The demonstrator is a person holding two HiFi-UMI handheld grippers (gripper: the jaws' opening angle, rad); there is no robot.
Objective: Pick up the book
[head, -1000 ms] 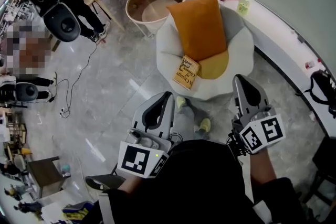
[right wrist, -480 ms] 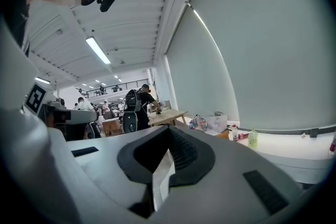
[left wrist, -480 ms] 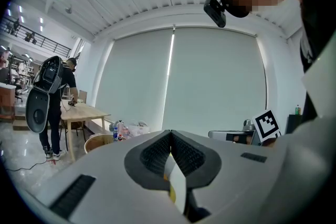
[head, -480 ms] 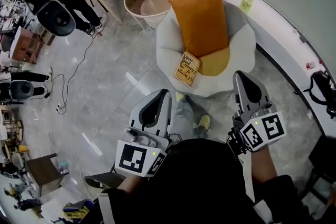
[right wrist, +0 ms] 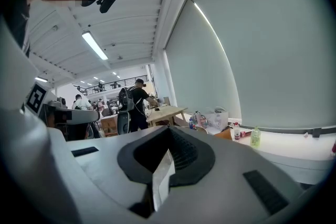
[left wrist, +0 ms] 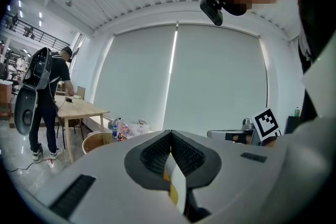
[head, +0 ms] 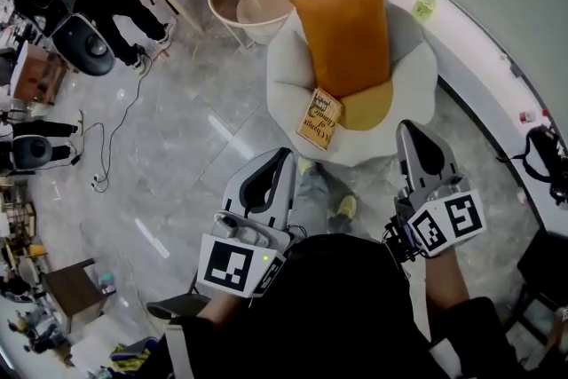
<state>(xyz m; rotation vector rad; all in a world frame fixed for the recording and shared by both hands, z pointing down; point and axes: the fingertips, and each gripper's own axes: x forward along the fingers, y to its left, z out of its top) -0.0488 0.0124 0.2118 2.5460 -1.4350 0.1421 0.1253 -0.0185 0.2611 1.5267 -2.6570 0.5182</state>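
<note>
Book [head: 319,119] found against cushion [head: 344,31] at near edge of chair [head: 286,84], so easily reached. Left gripper [head: 280,161] and right gripper [head: 410,134] seen fully closed, empty, since approach judged unfinished.

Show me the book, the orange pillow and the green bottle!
book [head: 319,118], head view, middle of its yellow cover.
orange pillow [head: 344,35], head view, centre of its front face.
green bottle [head: 424,6], head view, on its body.
</note>
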